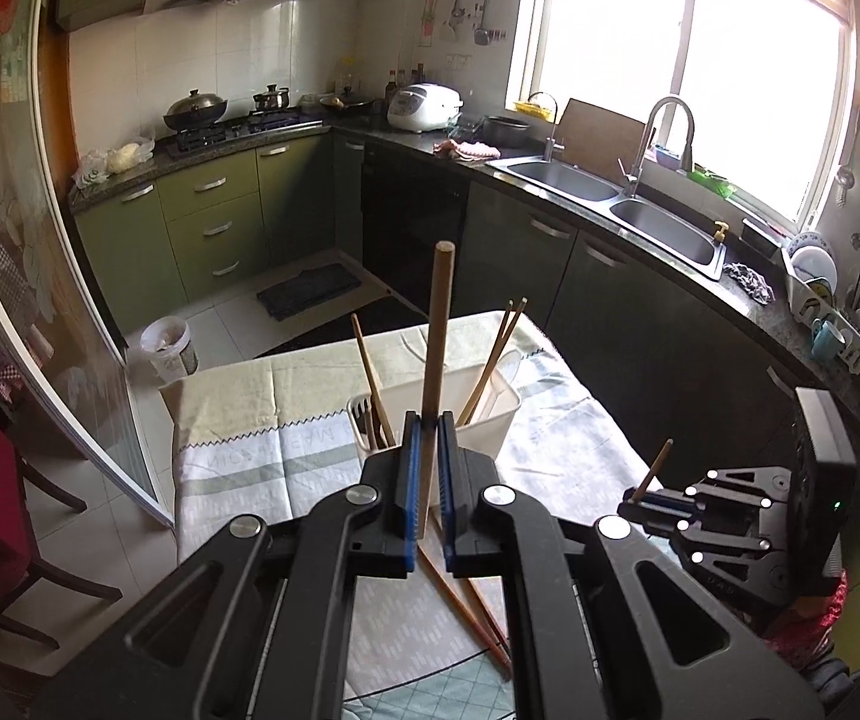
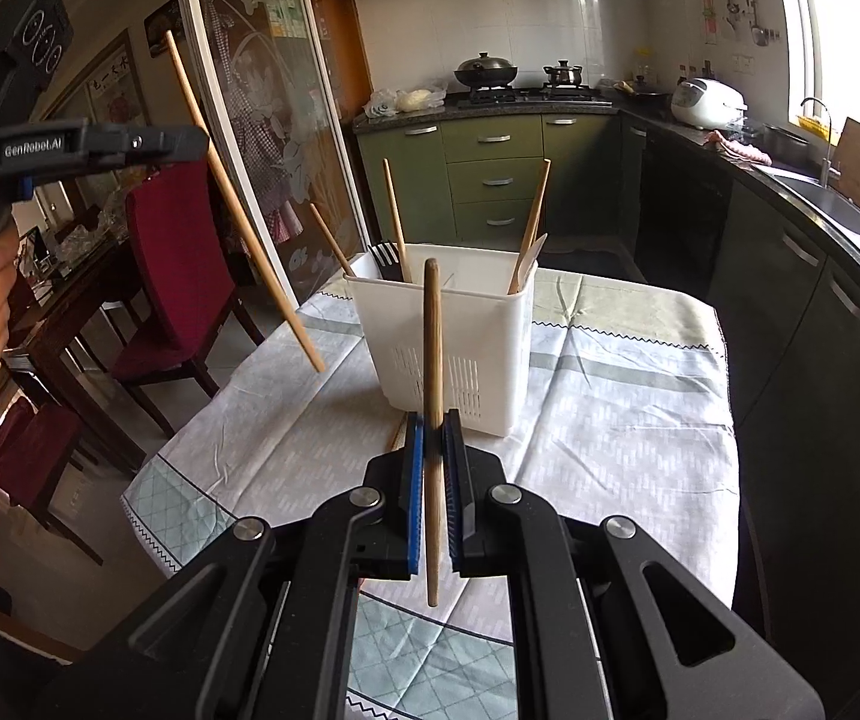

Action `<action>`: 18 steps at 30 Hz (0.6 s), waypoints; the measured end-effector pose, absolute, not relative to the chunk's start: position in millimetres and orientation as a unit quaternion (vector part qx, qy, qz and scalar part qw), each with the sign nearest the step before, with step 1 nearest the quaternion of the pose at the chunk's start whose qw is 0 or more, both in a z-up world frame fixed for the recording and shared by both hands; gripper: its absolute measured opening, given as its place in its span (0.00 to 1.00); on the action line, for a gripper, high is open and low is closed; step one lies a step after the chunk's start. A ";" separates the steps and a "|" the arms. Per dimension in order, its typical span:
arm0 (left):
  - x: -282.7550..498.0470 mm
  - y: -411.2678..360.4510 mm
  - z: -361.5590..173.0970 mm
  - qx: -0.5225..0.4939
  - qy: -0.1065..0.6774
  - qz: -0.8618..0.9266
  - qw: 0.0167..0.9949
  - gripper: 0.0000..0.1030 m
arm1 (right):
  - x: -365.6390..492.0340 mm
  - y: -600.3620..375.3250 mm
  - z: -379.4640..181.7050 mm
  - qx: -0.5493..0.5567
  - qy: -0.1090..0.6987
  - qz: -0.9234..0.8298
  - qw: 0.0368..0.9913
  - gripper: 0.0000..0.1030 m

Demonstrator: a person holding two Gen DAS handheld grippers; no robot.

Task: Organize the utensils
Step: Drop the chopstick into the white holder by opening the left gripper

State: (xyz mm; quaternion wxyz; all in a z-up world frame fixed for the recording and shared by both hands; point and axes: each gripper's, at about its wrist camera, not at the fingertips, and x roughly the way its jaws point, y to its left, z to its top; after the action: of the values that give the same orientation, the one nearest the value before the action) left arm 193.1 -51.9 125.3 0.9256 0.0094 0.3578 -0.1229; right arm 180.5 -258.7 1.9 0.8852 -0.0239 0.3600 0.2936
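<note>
Green-cabinet kitchen, small table (image 2: 640, 396) under a pale patterned cloth. A white holder (image 2: 448, 336) stands on the cloth with chopsticks and a black fork (image 2: 387, 261) already leaning in its compartments. Your left tongs (image 1: 428, 420) are clamped on one wooden chopstick (image 1: 437, 360), upright, lifted clear of the table. Your right tongs (image 2: 433, 420) are pinched on another chopstick (image 2: 432, 396), just beside the holder's near wall. Two loose chopsticks (image 1: 472, 612) lie on the cloth below the left tongs.
</note>
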 end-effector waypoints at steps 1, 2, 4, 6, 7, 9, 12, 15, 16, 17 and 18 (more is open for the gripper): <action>195.9 -54.7 131.9 0.009 0.353 -0.124 0.927 0.06 | 180.5 -260.6 1.6 -0.023 0.360 0.292 0.885 0.07; 198.9 -57.2 138.7 0.009 0.349 -0.125 0.929 0.06 | 180.4 -262.1 1.3 -0.022 0.360 0.291 0.886 0.07; 205.2 -61.7 150.9 0.010 0.338 -0.124 0.933 0.06 | 180.2 -264.8 1.4 -0.020 0.360 0.290 0.887 0.07; 213.0 -65.5 162.3 0.009 0.327 -0.119 0.937 0.06 | 180.1 -268.3 0.7 -0.018 0.360 0.289 0.887 0.07; 217.4 -66.9 167.1 0.008 0.322 -0.117 0.939 0.06 | 180.0 -269.3 0.8 -0.018 0.359 0.290 0.887 0.07; 225.9 -69.0 174.1 0.006 0.315 -0.112 0.942 0.06 | 178.1 -273.0 1.0 -0.017 0.358 0.290 0.887 0.07; 239.2 -73.1 180.9 0.005 0.307 -0.109 0.945 0.06 | 176.8 -278.9 1.6 -0.014 0.357 0.288 0.889 0.07; 250.4 -75.1 182.5 0.006 0.303 -0.105 0.947 0.06 | 177.1 -284.2 1.9 -0.011 0.357 0.285 0.890 0.07; 254.9 -75.7 181.5 0.006 0.303 -0.103 0.947 0.06 | 177.3 -285.9 1.4 -0.009 0.357 0.284 0.890 0.07; 259.7 -74.8 179.2 0.004 0.305 -0.102 0.947 0.05 | 177.6 -286.7 1.1 -0.009 0.357 0.283 0.890 0.07; 264.5 -75.3 176.7 0.004 0.306 -0.100 0.947 0.06 | 177.1 -289.1 0.2 -0.008 0.357 0.283 0.890 0.07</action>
State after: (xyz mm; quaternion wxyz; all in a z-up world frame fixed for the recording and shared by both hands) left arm 264.5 -75.3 176.7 0.9468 0.0039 0.3057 -0.1002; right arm 177.1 -289.1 0.2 0.8900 -0.0079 0.3573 0.2831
